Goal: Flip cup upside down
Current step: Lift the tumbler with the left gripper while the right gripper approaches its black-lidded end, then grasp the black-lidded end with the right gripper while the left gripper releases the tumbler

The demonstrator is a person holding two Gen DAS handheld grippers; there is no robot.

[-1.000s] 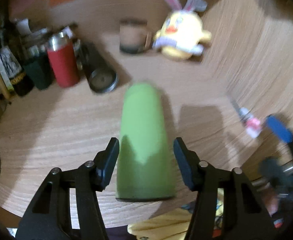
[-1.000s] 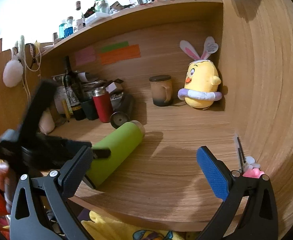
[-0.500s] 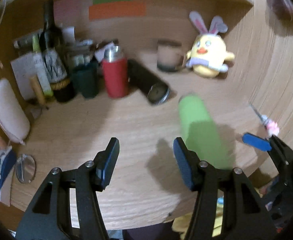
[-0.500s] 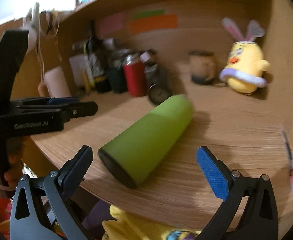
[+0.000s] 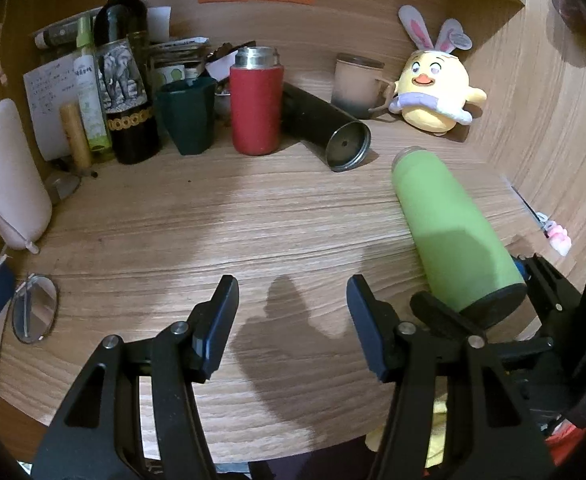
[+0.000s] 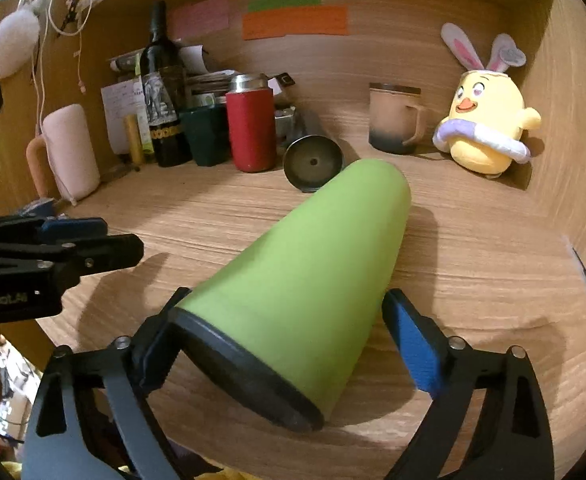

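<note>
A tall green cup (image 6: 305,276) with a black base lies on its side on the wooden desk (image 6: 473,248), base toward the front edge. It also shows at the right of the left wrist view (image 5: 449,228). My right gripper (image 6: 277,332) is open, its fingers straddling the cup's base end with a gap on the right side. My left gripper (image 5: 293,320) is open and empty over bare desk, left of the cup.
At the back stand a red flask (image 5: 256,104), a dark tumbler on its side (image 5: 325,128), a green mug (image 5: 187,116), a wine bottle (image 5: 123,80), a beige mug (image 5: 355,84) and a yellow plush chick (image 5: 433,88). A small mirror (image 5: 33,308) lies front left.
My left gripper has let go of the cup and moved left and back. My right gripper has moved in until its open fingers flank the cup's base.
</note>
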